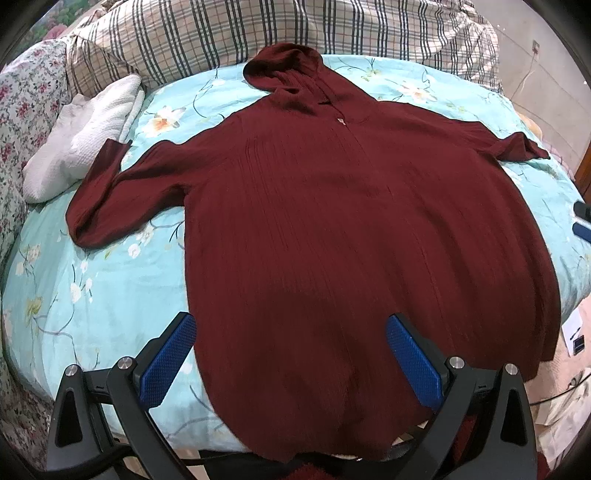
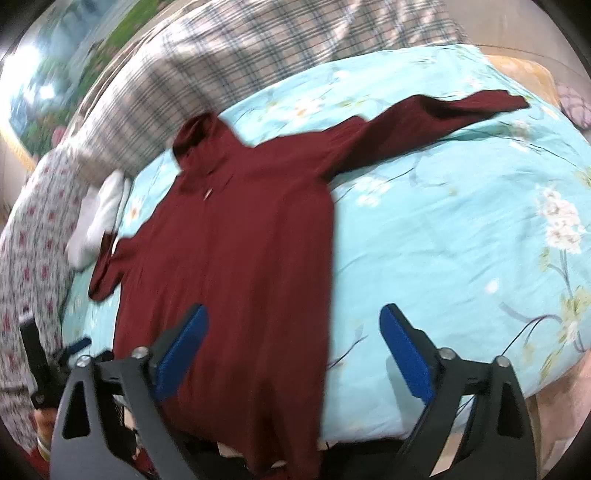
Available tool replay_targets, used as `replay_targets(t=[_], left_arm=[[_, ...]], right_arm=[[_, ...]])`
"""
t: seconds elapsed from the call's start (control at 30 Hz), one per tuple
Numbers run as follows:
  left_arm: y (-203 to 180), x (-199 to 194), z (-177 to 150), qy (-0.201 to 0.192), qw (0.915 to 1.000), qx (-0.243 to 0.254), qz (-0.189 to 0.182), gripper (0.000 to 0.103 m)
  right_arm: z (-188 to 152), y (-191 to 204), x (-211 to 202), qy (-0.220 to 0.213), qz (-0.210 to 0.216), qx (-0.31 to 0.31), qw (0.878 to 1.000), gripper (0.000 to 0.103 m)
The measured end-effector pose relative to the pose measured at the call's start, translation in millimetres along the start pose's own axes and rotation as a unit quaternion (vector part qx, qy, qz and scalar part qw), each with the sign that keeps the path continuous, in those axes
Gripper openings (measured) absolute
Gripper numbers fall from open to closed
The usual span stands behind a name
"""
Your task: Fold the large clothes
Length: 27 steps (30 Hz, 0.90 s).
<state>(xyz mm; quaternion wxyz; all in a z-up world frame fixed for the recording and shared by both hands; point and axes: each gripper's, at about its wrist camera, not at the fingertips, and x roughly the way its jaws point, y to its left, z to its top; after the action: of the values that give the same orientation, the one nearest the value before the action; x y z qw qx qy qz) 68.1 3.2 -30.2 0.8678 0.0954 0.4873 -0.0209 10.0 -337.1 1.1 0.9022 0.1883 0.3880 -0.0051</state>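
Floral bed point(image 1: 110, 295), hoodie point(image 1: 332, 221) spread flat — left gripper point(image 1: 291, 354) and right gripper point(image 2: 293, 354) both open, empty, hovering over the hem. I'd pinch both hem corners evenly before folding.

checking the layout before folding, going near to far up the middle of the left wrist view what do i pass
left gripper → hem of the maroon hooded sweater → its zipper pull → its hood → plaid quilt

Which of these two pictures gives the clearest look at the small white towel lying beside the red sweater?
The left wrist view: the white towel is sharp and its whole textured surface shows by the sweater's sleeve. In the right wrist view the towel is small and blurred.
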Motion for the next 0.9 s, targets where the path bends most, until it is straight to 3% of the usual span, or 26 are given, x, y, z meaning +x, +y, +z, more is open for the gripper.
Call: replay_targets(t=[0.07, 0.17, 0.27, 0.37, 0.5, 0.63, 0.7, 0.8, 0.87, 0.9], left_arm=[[1, 3, 8, -0.004, 1.0000, -0.002, 0.002, 0.103], [1, 6, 19, -0.009, 0.9999, -0.006, 0.005, 0.103], [-1, 11, 29, -0.008, 0.9999, -0.008, 0.001, 0.103], [-8, 21, 38, 0.005, 1.0000, -0.005, -0.002, 0.103], [-15, 36, 47, 0.023, 0.9997, -0.002, -0.006, 0.103], [-21, 49, 55, 0.037, 0.9993, 0.002, -0.005, 0.103], [-23, 56, 60, 0.041, 0.9991, 0.004, -0.005, 0.103], [-27, 66, 67, 0.045, 0.9990, 0.005, -0.003, 0.103], [-30, 71, 71, 0.049, 0.9988, 0.007, -0.008, 0.103], [-31, 74, 73, 0.049, 0.9987, 0.007, -0.010, 0.103]], right_arm=[[18, -24, -1, -0.017, -0.014, 0.027, 0.999, 0.075], [52, -70, 2, -0.046, -0.022, 0.076, 0.996, 0.066], [94, -126, 12, -0.072, -0.061, 0.131, 0.987, 0.053], [134, -179, 25, -0.087, -0.087, 0.184, 0.975, 0.053], [174, -232, 38, -0.110, -0.086, 0.241, 0.960, 0.053], [198, -277, 57, -0.114, -0.107, 0.295, 0.943, 0.053], [209, -292, 68, -0.111, -0.107, 0.304, 0.940, 0.051], [221, -304, 73, -0.122, -0.115, 0.300, 0.939, 0.037], [229, -307, 72, -0.125, -0.115, 0.296, 0.940, 0.012], [233, -306, 73, -0.127, -0.112, 0.293, 0.941, 0.007]])
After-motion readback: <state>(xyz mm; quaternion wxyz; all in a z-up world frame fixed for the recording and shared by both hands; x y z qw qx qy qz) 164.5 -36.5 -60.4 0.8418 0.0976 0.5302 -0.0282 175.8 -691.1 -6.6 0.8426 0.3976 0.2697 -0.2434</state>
